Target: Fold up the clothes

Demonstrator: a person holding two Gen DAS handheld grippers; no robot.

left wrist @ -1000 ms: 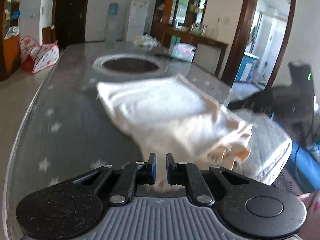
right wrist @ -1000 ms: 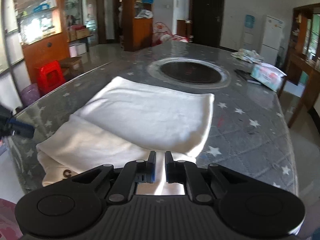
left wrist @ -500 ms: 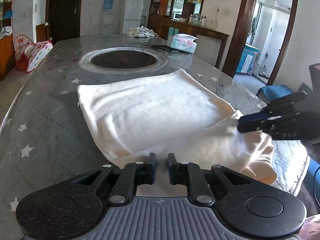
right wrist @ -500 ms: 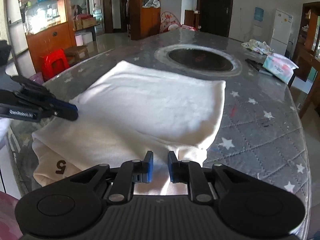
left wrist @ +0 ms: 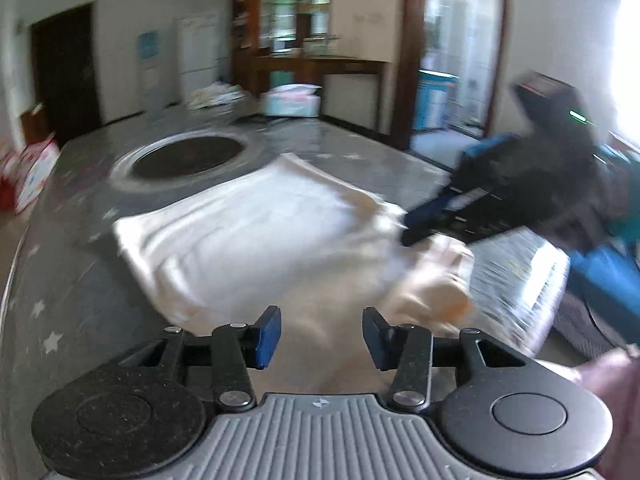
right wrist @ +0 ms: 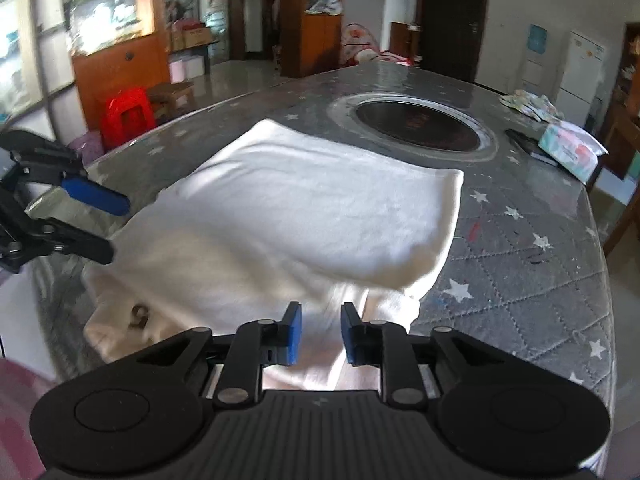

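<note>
A cream folded garment [right wrist: 320, 208] lies on the grey star-patterned table cover [right wrist: 520, 264], its near end hanging a little over the table's edge. A dark number mark [right wrist: 140, 314] shows on its lower layer. My right gripper [right wrist: 322, 334] sits at the garment's near edge; its jaws are opening, with cloth showing in the gap and the pads apart from it. My left gripper [left wrist: 322, 338] is at the other near corner, jaws opening wide over the cloth [left wrist: 256, 240] without pinching it. Each gripper shows in the other's view: the left gripper [right wrist: 108, 224], the blurred right gripper [left wrist: 424, 220].
A round dark inset [right wrist: 416, 124] sits in the table beyond the garment. A tissue pack [right wrist: 570, 152], a dark flat object [right wrist: 528, 146] and a small cloth pile [right wrist: 528, 104] lie at the far right. A red stool [right wrist: 126, 114] stands on the floor to the left.
Both grippers' jaws have parted from shut on the garment's near edge, letting the cloth go. The left gripper has shifted and rolled, so its view is tilted and blurred.
</note>
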